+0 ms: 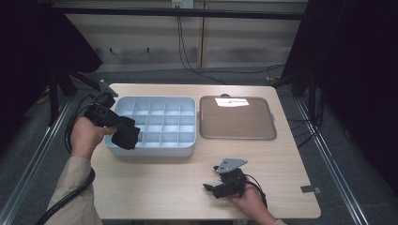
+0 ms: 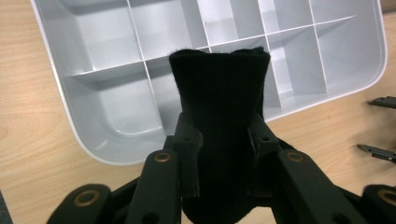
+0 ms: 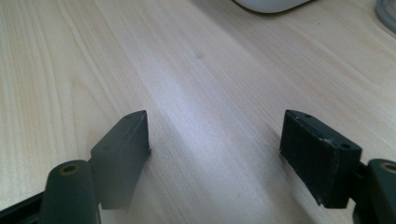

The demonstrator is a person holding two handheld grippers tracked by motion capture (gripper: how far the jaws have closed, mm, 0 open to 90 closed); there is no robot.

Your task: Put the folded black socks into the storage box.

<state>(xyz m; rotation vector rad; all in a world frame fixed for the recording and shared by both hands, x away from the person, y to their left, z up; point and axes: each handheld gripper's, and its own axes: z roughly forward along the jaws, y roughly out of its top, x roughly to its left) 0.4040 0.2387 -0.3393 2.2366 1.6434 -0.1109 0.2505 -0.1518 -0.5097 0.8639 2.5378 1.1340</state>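
Two grippers: the left gripper [image 2: 219,140] clamps a black cloth [image 2: 219,93] above the tray [image 2: 84,135]; the right gripper [image 3: 215,140] gapes wide over the desk [image 3: 210,70].

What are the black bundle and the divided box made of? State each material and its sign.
Black bundle, clamped in the left gripper: looks like knitted or fleecy fabric, matte, with a fuzzy edge and soft folds. Divided box: probably moulded plastic, pale grey and smooth, with thin partition walls, rounded corners and a faint sheen.
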